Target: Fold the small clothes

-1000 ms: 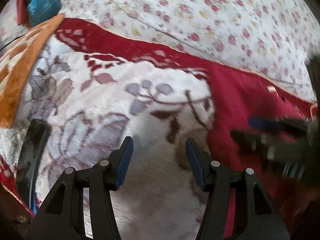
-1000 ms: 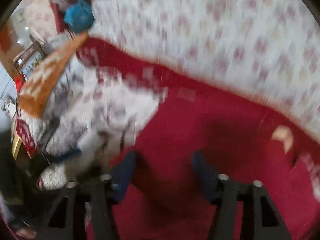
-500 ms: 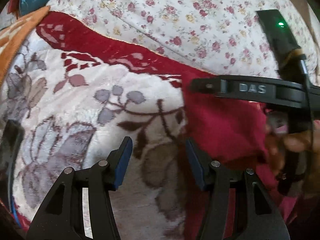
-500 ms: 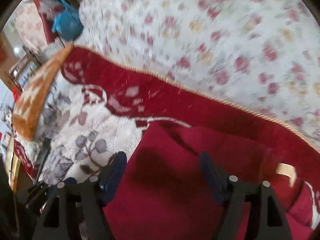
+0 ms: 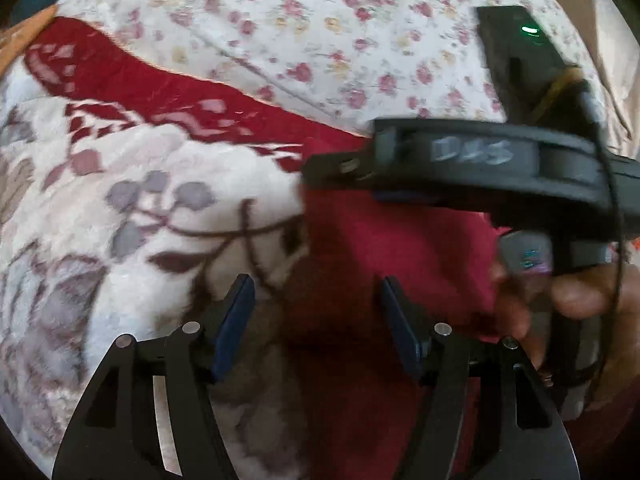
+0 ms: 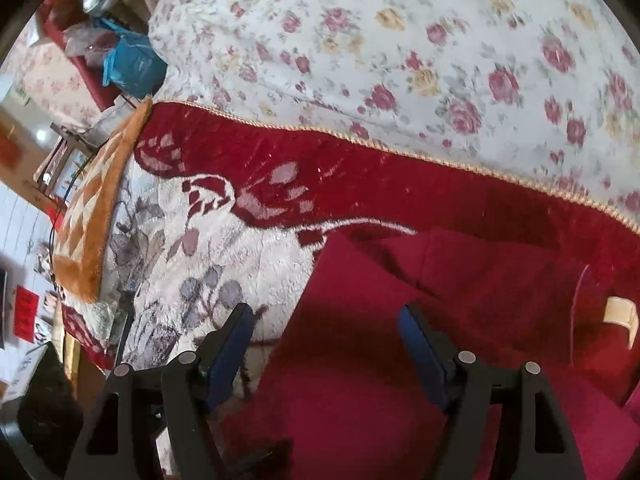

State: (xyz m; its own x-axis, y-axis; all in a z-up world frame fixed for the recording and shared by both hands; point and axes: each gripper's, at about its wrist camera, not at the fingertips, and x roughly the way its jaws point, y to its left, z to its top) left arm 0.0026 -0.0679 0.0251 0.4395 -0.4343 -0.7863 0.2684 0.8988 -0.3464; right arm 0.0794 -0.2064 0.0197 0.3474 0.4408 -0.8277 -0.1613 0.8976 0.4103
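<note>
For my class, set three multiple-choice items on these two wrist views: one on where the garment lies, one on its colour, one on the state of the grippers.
1. The garment lies on:
A. the plush blanket
B. a wooden floor
C. a metal tray

2. The garment is:
A. blue
B. dark red
C. green

3. The left gripper and right gripper are:
A. both shut on cloth
B. one open, one shut
C. both open

Answers:
1 A, red cloth rests over the leaf-patterned blanket.
2 B, it is plain crimson in both views.
3 C, each pair of fingers stands apart with nothing between them.
</note>
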